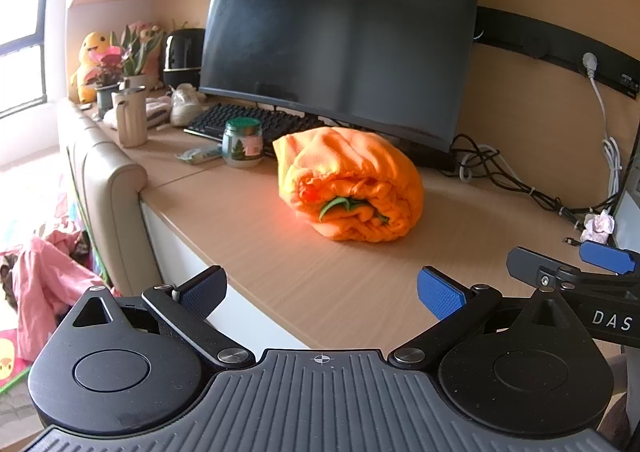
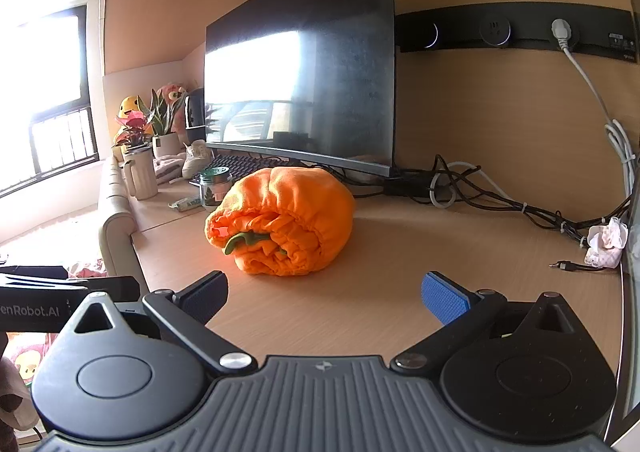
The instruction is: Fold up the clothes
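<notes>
An orange garment (image 1: pixel 350 188) lies rolled into a thick bundle on the wooden desk (image 1: pixel 320 276), with a green bit showing at its open end. It also shows in the right wrist view (image 2: pixel 284 220). My left gripper (image 1: pixel 322 292) is open and empty, held back from the bundle near the desk's front edge. My right gripper (image 2: pixel 326 296) is open and empty, also short of the bundle. The right gripper's fingers (image 1: pixel 604 256) show at the right edge of the left wrist view.
A large monitor (image 1: pixel 344 32) stands behind the bundle with a keyboard (image 1: pixel 240 122) under it. A glass jar (image 1: pixel 242 142), a cream jug (image 1: pixel 130 116) and plants (image 1: pixel 116 60) stand at the left. Cables (image 2: pixel 500 196) and crumpled tissue (image 2: pixel 606 242) lie at the right. Pink clothes (image 1: pixel 44 284) lie on the floor.
</notes>
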The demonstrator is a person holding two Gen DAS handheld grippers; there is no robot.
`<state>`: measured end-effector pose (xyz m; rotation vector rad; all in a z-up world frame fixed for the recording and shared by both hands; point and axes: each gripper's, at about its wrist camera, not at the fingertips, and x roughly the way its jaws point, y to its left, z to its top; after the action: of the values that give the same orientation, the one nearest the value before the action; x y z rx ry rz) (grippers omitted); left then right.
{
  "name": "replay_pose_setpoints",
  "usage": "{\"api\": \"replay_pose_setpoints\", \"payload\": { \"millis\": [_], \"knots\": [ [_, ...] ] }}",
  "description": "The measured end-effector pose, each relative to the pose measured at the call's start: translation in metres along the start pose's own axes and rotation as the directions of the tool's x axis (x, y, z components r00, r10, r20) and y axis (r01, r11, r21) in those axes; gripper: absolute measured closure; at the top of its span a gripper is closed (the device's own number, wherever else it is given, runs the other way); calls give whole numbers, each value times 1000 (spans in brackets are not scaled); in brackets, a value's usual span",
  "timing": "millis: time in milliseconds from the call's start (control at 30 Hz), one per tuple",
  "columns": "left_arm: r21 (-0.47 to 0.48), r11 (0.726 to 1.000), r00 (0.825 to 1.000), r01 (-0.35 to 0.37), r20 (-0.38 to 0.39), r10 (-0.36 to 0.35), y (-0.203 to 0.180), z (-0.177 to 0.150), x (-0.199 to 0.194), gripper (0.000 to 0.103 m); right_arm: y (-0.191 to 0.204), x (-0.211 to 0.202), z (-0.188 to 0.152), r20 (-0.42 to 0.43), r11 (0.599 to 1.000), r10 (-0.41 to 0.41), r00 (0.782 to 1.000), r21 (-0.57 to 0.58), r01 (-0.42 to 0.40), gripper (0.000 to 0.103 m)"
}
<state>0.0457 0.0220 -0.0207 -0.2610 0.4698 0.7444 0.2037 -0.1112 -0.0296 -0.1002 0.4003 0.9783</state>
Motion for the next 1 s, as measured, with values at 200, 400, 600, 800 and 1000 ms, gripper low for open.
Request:
{"api": "replay_pose_setpoints", "payload": {
  "millis": [200, 400, 600, 800, 1000],
  "knots": [
    [-2, 1000, 1000, -2, 2, 2, -1, 0, 0, 0, -2, 1, 0, -2, 1000, 0, 1000, 4, 0, 0],
    [-3, 1000, 1000, -1, -2, 1, -3, 0, 1, 0, -6, 2, 0, -2, 1000, -1, 1000, 8, 1, 0],
    [-1, 1000, 1000, -5, -1, 5, -5, 1, 3, 0, -8, 2, -1, -2, 1000, -1, 1000, 12, 1, 0],
    [-3, 1000, 1000, -5, -8, 5, -6, 1, 5, 0, -10, 2, -1, -3, 1000, -5, 1000, 16, 5, 0],
    [1, 1000, 1000, -18, -6, 18, -7, 1, 6, 0, -11, 4, -1, -4, 1000, -5, 1000, 18, 5, 0]
  ]
}}
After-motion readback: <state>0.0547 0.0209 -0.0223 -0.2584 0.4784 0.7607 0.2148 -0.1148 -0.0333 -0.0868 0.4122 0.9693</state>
